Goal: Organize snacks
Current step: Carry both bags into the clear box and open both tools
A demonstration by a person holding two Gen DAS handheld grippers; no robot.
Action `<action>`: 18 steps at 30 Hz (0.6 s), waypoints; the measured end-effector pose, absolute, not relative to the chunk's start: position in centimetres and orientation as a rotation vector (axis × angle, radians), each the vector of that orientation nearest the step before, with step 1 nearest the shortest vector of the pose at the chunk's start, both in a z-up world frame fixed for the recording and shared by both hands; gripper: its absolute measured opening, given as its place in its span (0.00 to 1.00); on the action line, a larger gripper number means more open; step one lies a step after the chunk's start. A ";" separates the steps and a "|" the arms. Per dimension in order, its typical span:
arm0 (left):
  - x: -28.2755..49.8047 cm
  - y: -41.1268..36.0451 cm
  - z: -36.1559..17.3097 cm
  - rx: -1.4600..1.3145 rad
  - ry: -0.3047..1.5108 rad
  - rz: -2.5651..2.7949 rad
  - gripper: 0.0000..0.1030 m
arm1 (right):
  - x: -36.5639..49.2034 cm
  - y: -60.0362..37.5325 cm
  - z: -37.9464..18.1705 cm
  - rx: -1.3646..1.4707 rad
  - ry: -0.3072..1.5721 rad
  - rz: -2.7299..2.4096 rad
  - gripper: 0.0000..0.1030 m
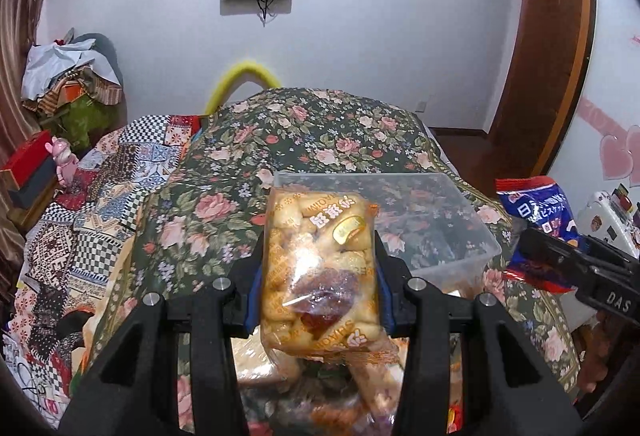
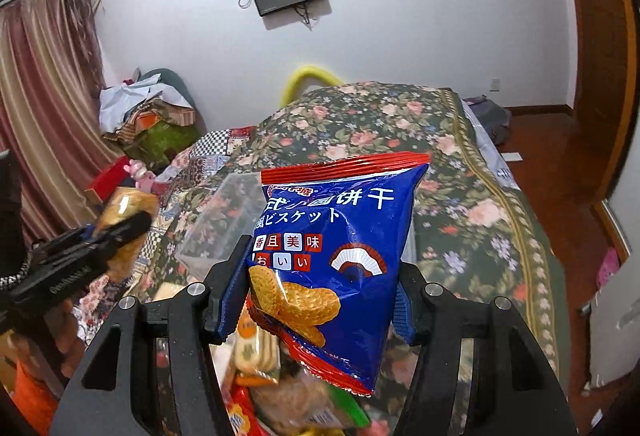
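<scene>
My left gripper [image 1: 318, 268] is shut on a clear bag of golden biscuits [image 1: 318, 256], held upright above the bed, in front of a clear plastic bin [image 1: 472, 236]. My right gripper [image 2: 320, 276] is shut on a blue and red biscuit bag [image 2: 340, 236], lifted off the snack pile. In the left wrist view the blue bag [image 1: 536, 212] and the right gripper [image 1: 568, 256] appear at the right edge. In the right wrist view the left gripper [image 2: 108, 236] with its golden bag [image 2: 124, 212] shows at the left, and the bin [image 2: 224, 220] lies behind.
A pile of mixed snack packets [image 2: 280, 388] lies below both grippers. The bin rests on a floral bedspread [image 1: 320, 132], with a patchwork quilt [image 1: 100, 204] to the left. Boxes and a pink figure [image 1: 64, 160] stand at the far left. A hand [image 2: 60, 332] holds the left gripper.
</scene>
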State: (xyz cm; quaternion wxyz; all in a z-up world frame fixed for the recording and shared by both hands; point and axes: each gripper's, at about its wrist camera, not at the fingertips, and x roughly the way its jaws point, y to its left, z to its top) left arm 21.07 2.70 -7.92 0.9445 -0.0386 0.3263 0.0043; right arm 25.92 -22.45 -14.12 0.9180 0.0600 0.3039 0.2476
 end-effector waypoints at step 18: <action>29.7 1.2 -12.8 -0.092 0.839 -0.050 0.43 | 32.6 -18.7 -16.6 0.021 0.735 0.504 0.54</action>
